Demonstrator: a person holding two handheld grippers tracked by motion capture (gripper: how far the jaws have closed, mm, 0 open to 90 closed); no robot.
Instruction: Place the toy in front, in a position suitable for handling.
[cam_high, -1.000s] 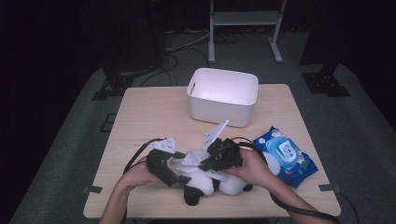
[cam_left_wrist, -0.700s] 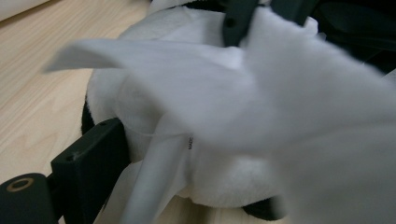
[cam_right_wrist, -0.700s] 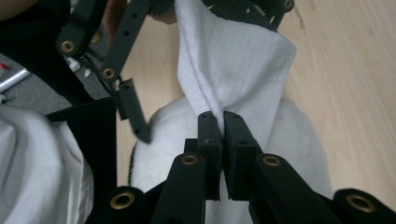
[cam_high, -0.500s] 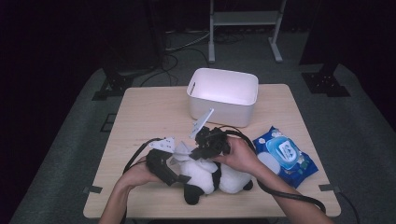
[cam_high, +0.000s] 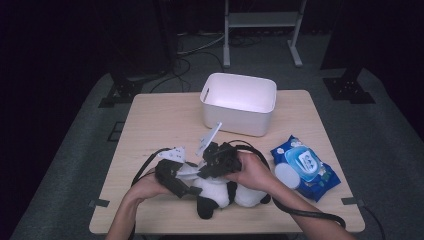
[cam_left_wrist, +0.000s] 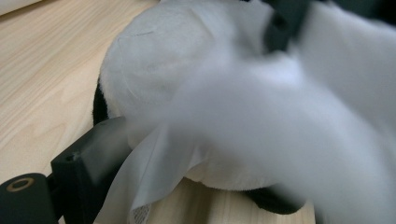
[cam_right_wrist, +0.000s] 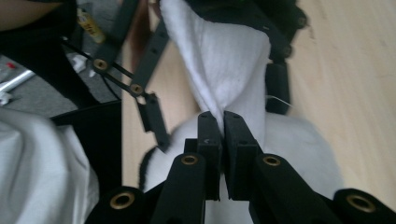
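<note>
Between the closed jaws of my right gripper (cam_right_wrist: 223, 122) a white wipe (cam_right_wrist: 224, 65) is pinched, over the panda plush toy (cam_high: 227, 191) near the front edge of the surface (cam_high: 160, 120). My left gripper (cam_high: 172, 175), at nine o'clock from it, grips the toy, I think; I cannot tell surely. I should rub with short, light strokes and keep the toy steady. The white bin (cam_high: 240, 102) stands at twelve o'clock, the wipes pack (cam_high: 305, 167) at three.

Black-and-white plush panda (cam_high: 227, 192); white wipe (cam_right_wrist: 224, 70)
</note>
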